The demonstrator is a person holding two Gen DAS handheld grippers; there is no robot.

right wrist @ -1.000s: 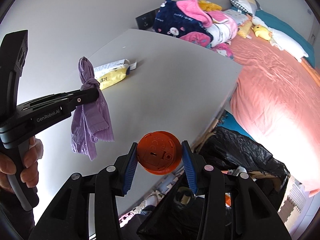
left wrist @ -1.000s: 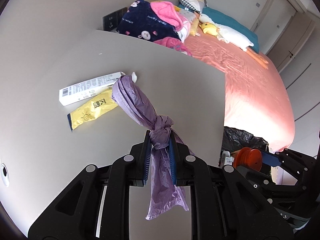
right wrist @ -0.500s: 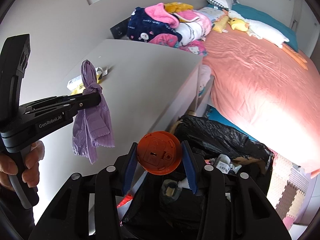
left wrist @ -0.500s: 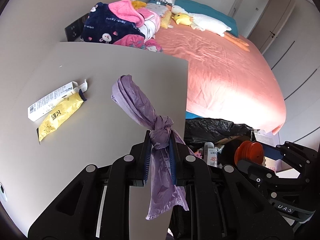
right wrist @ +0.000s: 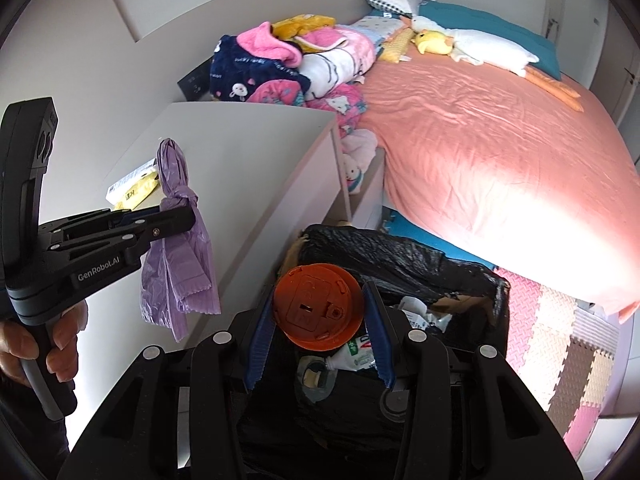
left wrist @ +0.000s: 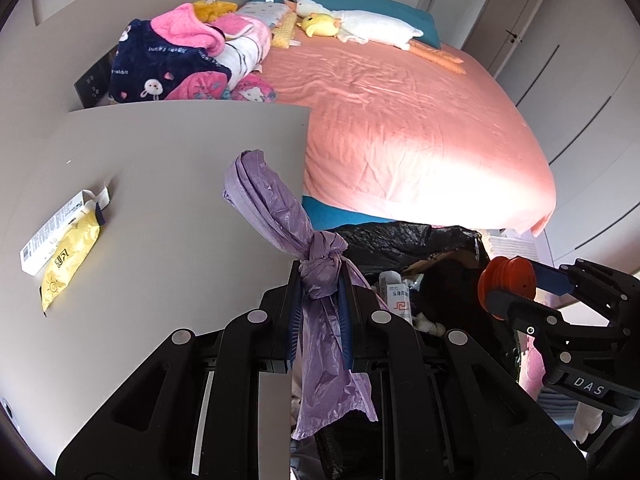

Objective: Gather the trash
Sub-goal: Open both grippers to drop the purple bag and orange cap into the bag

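Purple, knotted and crumpled: noted a plastic bag [left wrist: 272, 208] pinched at its knot between the pads of the left gripper [left wrist: 320, 280]. Found the upper end of the bag standing up above the pads and the loose tail hanging below them. Located the bag in the air at the near edge of the desk [left wrist: 180, 180], touching neither desk nor bin. Saw a hand [right wrist: 60, 344] wrapped around the handle of that gripper.

Recorded the right gripper [right wrist: 318, 298] closed on an orange spool [right wrist: 316, 312], one pad against each side of it. Placed spool and gripper directly above the open mouth of the black bin bag [right wrist: 400, 252], clear of the rubbish inside. Made out a tube, a small bottle and some cardboard among the contents of the bin bag.

Left on the desk, well apart from both grippers: a white box [left wrist: 52, 228] and a yellow pouch [left wrist: 70, 260], lying side by side and touching.

Observed behind the desk a bed [left wrist: 400, 120] with a pink sheet, a heap of clothes [left wrist: 180, 64] and a plush duck [left wrist: 320, 24]. Observed a foam mat [right wrist: 560, 340] on the floor beside the bin bag.
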